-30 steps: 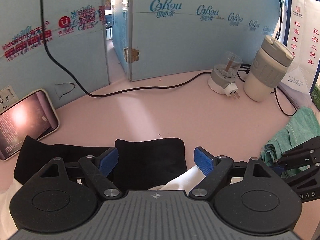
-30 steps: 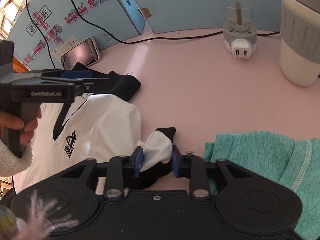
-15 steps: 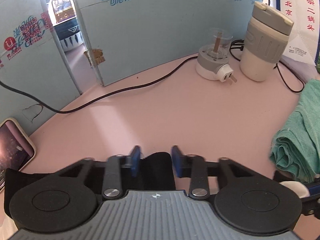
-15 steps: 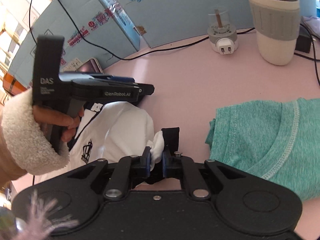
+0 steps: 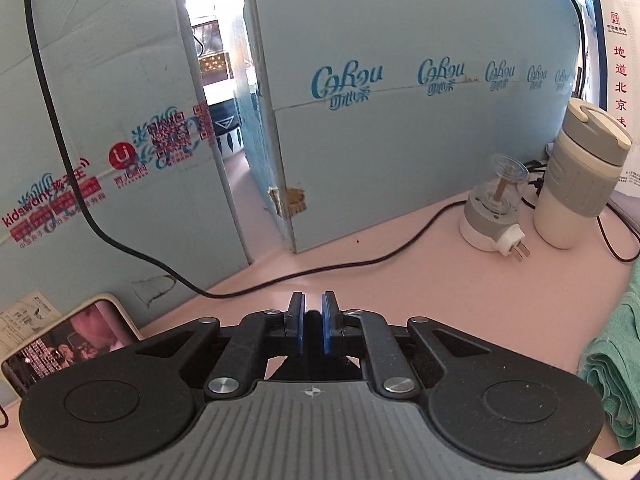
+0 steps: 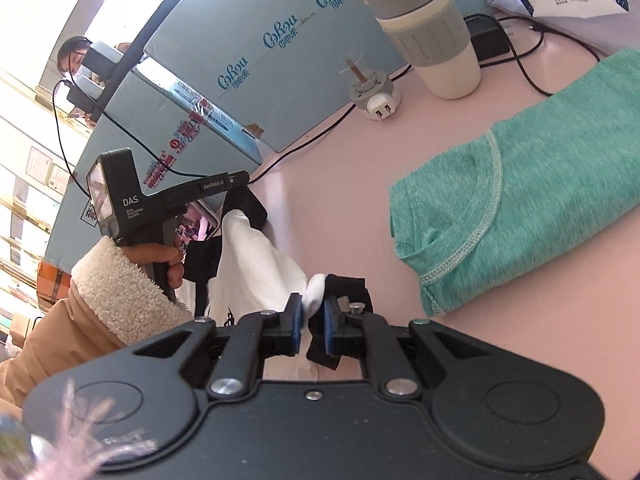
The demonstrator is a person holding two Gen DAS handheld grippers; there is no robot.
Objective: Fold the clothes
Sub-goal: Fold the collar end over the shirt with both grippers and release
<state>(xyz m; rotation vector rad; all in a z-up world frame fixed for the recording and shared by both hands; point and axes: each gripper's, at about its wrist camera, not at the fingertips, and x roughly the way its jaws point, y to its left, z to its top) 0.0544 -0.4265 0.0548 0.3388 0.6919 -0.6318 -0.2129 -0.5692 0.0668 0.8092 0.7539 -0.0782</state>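
Black grippers, left (image 5: 313, 322) and right (image 6: 311, 322), with blue pads (image 5: 330, 328), silver screws (image 5: 220, 385) and white "DAS" lettering (image 6: 130, 201); tan sleeve (image 6: 60, 332) with cream fleece cuff (image 6: 120, 292).

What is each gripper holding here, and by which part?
Both hold the white-and-black shirt. The right gripper pinches a sleeve end where white meets the black cuff. The left gripper is shut on black fabric at the shirt's far edge.
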